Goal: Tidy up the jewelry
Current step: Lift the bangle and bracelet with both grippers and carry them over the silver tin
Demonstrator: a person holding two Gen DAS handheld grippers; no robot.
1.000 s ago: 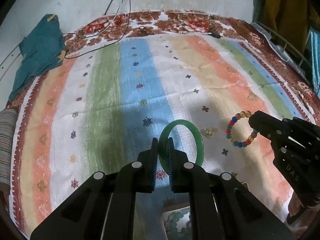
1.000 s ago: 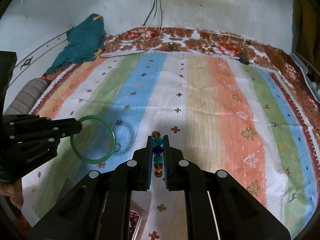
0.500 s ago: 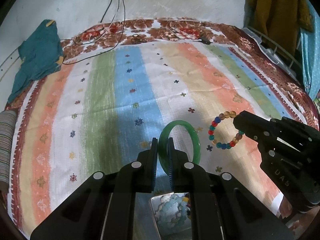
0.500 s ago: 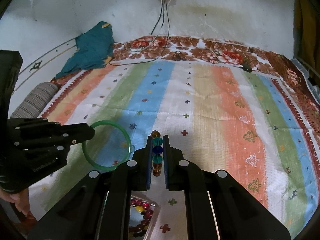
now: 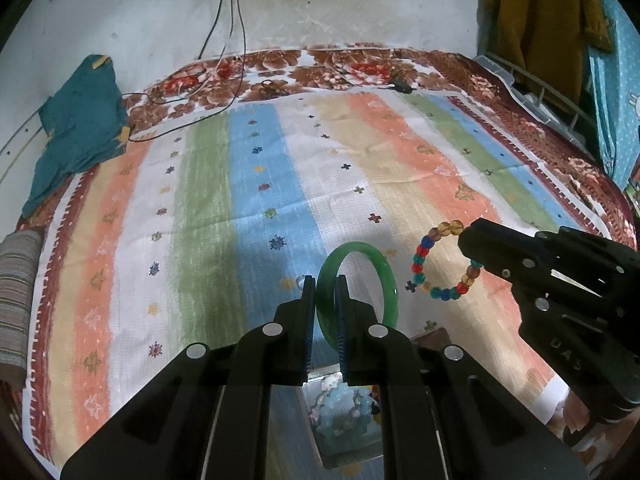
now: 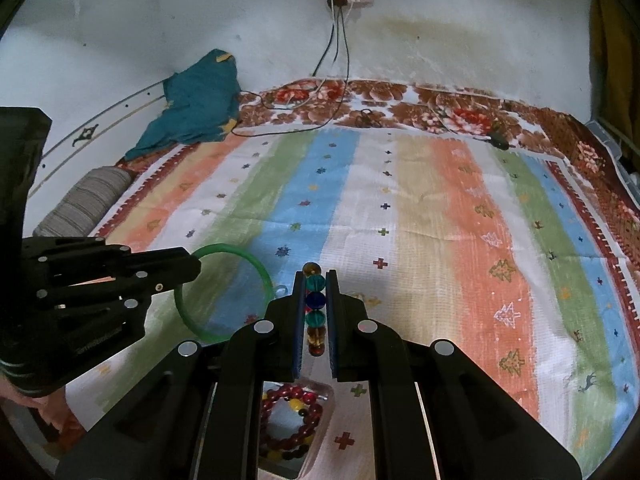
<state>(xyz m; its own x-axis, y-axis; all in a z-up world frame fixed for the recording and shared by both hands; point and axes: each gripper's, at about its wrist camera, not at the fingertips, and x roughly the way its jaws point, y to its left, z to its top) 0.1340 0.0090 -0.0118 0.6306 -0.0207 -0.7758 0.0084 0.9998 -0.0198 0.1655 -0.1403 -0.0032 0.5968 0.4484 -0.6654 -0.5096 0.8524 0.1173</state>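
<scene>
1. Bedspread [image 5: 248, 184], striped in orange, green, blue and cream with a brown floral border, fills both views; its near edge is cut off by the gripper bodies, and its far edge meets a stained white wall.
2. Teal cloth [image 5: 76, 128] lies bunched at the far left corner, partly over the edge of the spread.
3. Left gripper [image 5: 326, 308] has its jaws pinched narrowly on the near rim of a green bangle [image 5: 384, 280]. The ring stands on edge in the left wrist view, its opening facing sideways and its long axis running away from the camera; the clamped stretch is hidden between the pads.
4. Right gripper [image 6: 315, 312] is closed tight on a multicoloured bead bracelet [image 6: 315, 300]. From its own camera the bracelet is seen edge-on, a single line of beads pointing away along the fingers. The left wrist view shows it as an open loop [image 5: 424, 264], with one side hidden behind the gripper tip.
5. Both pieces are held clear above the spread, near each other but apart.
6. Tray [image 6: 320, 390] below the right gripper holds a dark red bead bracelet [image 6: 288, 404], mostly hidden by the gripper body; its outline is hard to make out.
7. Pale bluish beads [image 5: 340, 408] show under the left gripper, blurred.
</scene>
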